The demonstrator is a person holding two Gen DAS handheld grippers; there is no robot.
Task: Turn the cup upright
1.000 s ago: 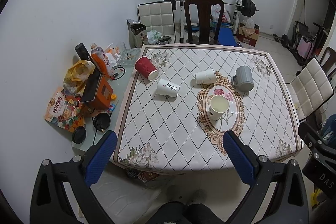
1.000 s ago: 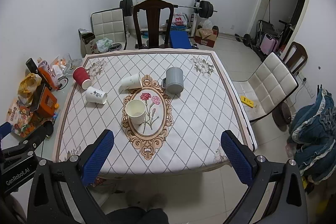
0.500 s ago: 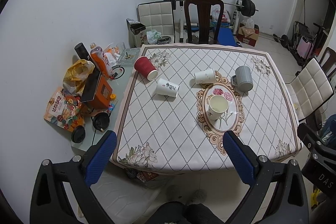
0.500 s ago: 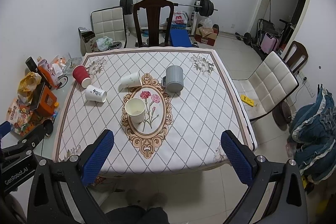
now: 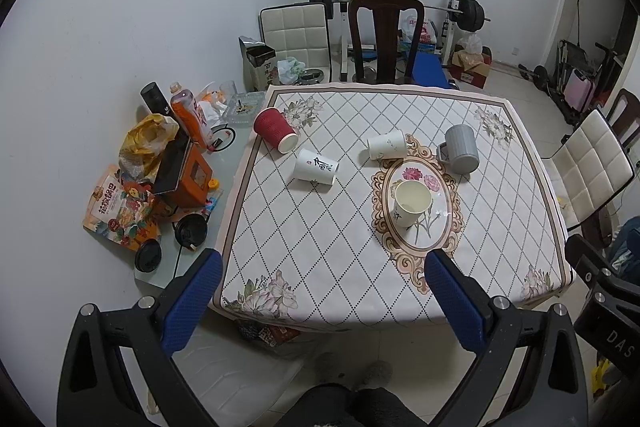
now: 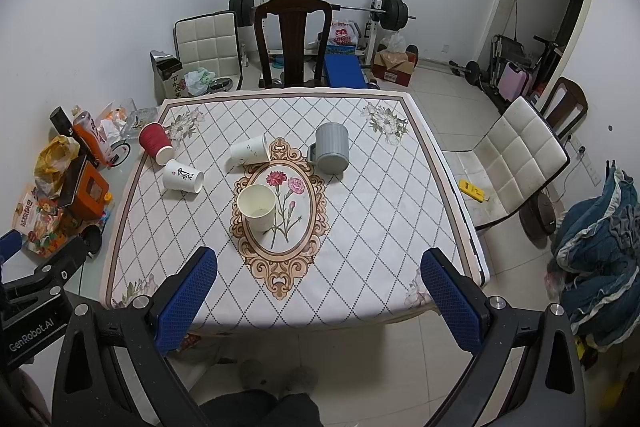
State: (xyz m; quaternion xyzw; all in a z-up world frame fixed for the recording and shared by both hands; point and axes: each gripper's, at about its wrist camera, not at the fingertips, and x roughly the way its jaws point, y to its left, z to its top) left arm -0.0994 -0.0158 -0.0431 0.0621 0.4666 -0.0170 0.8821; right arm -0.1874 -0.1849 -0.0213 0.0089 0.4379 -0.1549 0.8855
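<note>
Several cups sit on the patterned table [image 5: 320,227] [image 6: 380,207]. A cream paper cup [image 5: 412,202] [image 6: 257,207] stands upright on the floral oval. A white cup with black writing [image 5: 316,167] [image 6: 182,176], a plain white cup [image 5: 386,145] [image 6: 249,149] and a red ribbed cup [image 5: 275,129] [image 6: 156,141] lie on their sides. A grey mug [image 5: 461,149] [image 6: 331,147] stands mouth down. My left gripper [image 5: 322,269] and right gripper [image 6: 318,267] are open and empty, held back from the table's near edge.
A dark wooden chair [image 5: 384,35] stands at the far side and a white padded chair [image 6: 516,155] at the right. Bottles, bags and boxes [image 5: 160,167] crowd a low side table on the left. Weights and clutter line the back wall.
Both views have shifted slightly; the table and cups sit a little higher in the frames. Nothing on the table has moved and both grippers stay open.
</note>
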